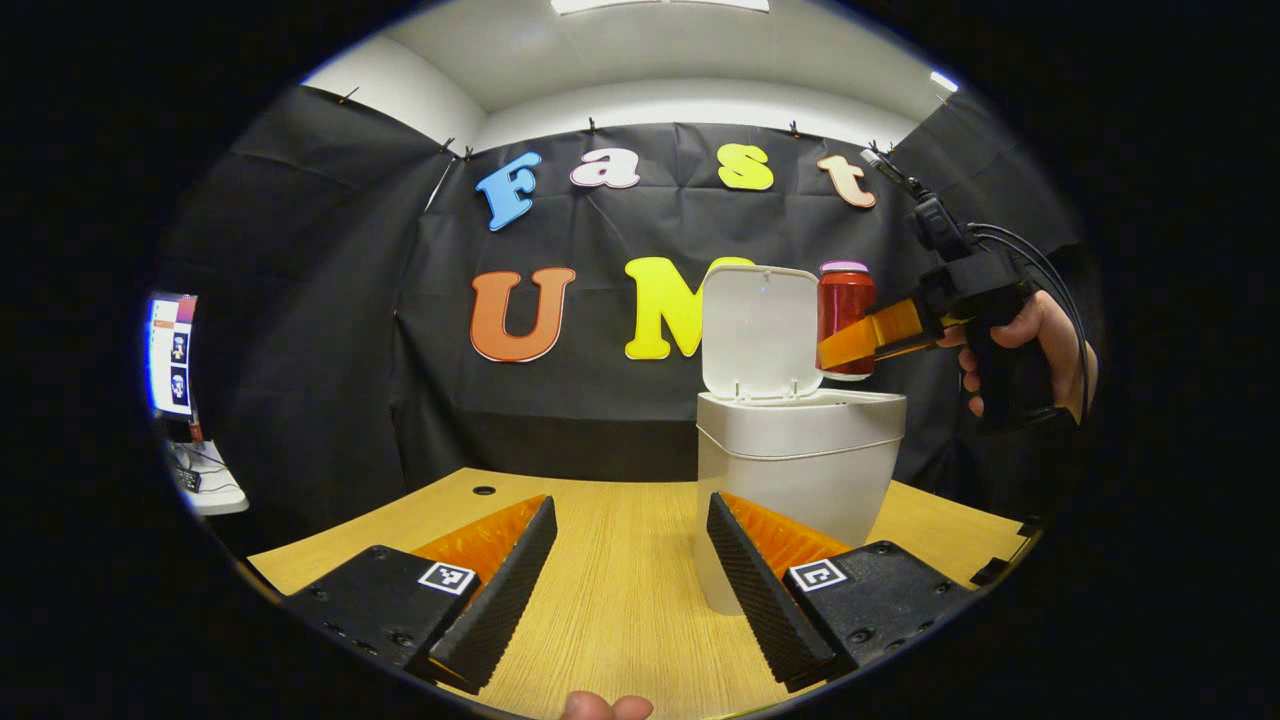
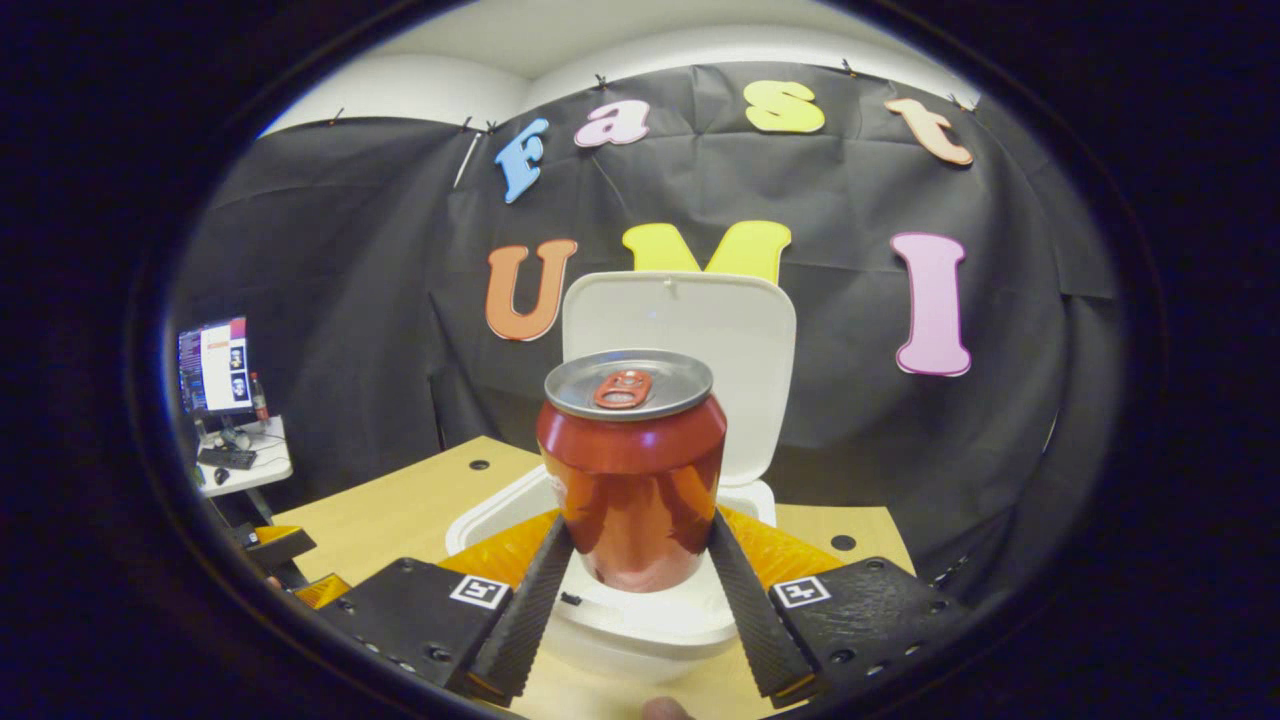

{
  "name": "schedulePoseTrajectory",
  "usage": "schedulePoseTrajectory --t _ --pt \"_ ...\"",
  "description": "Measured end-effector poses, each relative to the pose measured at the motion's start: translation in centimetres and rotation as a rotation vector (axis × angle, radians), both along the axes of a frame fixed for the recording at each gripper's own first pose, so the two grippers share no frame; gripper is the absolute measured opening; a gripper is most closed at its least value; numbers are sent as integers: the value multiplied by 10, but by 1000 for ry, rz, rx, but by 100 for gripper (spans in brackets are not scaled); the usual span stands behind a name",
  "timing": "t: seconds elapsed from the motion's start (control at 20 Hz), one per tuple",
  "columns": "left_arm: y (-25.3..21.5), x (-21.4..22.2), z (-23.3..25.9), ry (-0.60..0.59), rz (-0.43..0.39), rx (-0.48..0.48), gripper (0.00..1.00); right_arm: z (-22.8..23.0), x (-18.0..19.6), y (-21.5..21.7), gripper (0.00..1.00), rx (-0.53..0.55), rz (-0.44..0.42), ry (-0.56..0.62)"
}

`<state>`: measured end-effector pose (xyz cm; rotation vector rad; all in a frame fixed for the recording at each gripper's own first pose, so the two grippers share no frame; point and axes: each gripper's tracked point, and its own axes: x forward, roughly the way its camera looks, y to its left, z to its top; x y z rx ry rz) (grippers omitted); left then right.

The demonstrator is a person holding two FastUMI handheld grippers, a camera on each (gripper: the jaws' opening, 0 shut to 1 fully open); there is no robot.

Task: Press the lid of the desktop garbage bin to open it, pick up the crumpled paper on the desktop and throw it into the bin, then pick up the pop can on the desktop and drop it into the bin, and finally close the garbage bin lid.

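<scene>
A white desktop bin (image 1: 790, 470) stands on the wooden table with its lid (image 1: 760, 330) swung up. In the left gripper view, the right gripper (image 1: 850, 345), held by a hand, holds a red pop can (image 1: 845, 310) upright above the bin's right side. My left gripper (image 1: 630, 560) stands open low over the table in front of the bin, with nothing between its fingers. In the right gripper view, the right gripper (image 2: 632, 570) is shut on the red pop can (image 2: 632, 470), over the bin's open mouth (image 2: 650, 610), with the raised lid (image 2: 690, 330) behind the can.
The wooden table (image 1: 610, 580) has a small round hole (image 1: 484, 490) at its far left. A side desk with a monitor (image 2: 213, 365) and keyboard stands beyond the table's left edge. Black cloth closes the booth behind the bin.
</scene>
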<state>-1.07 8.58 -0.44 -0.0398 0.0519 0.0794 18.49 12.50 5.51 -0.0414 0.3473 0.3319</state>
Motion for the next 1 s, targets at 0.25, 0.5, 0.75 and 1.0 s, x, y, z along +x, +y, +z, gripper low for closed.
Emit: schedulePoseTrajectory --t 0.25,0.5,0.75,1.0 --pt "-2 0 -2 -1 -16 -7 98 -2 11 3 81 -7 -23 5" --pt "2 2 -8 14 -6 -4 98 -6 14 3 82 -1 -28 10" --pt "4 2 -5 9 -2 4 98 -8 15 2 82 1 -40 13" --pt "4 2 -4 0 -7 -3 98 9 9 3 82 2 -40 -29"
